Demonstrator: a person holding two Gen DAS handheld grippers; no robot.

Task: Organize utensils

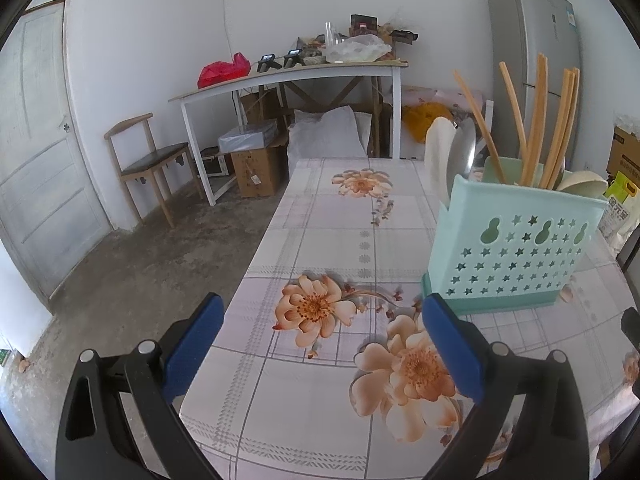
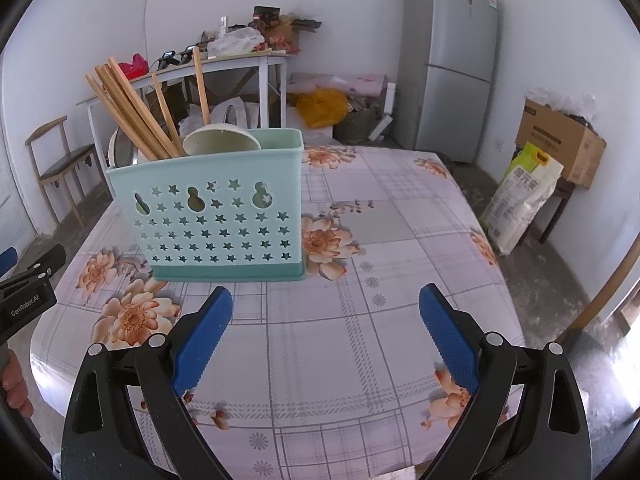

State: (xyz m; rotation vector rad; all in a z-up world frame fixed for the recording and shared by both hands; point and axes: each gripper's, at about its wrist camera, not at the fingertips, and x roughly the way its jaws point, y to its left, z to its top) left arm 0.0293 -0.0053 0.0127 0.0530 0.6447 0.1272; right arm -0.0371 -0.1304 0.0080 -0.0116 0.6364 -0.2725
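- Left wrist view: left gripper point(image 1: 322, 316) has jaws wide, nothing between them but tablecloth point(image 1: 320, 240); touching nothing.
- Caddy point(image 1: 516, 248) stands upright ahead and right of the right finger, just beyond its tip, apart from it.
- Chopsticks point(image 1: 536, 120) lean out of the caddy top; spoons point(image 1: 440, 152) stick up at its far-left end. No loose utensils visible on the table in this view.
- Risk: the right finger is near the caddy's base corner; a sideways swing right could shove or tip it, and the tall chopsticks make it top-heavy.
- Right wrist view: right gripper point(image 2: 326, 304) also spread wide, empty, hovering over tablecloth point(image 2: 400, 280).
- Caddy point(image 2: 208, 216) sits ahead and left of the jaws, just past the left finger tip; chopsticks point(image 2: 132, 108) fan out left, bowl-like spoon point(image 2: 220, 140) sits at the rim.
- Left gripper body point(image 2: 28, 292) shows at far left of the jaws.
- Risk: both grippers flank the caddy; reaching for the leaning chopsticks could knock neighbours out, or the two grippers could collide.
- Judgement: utensils look already stowed; task seems near done or unstarted, can't tell.
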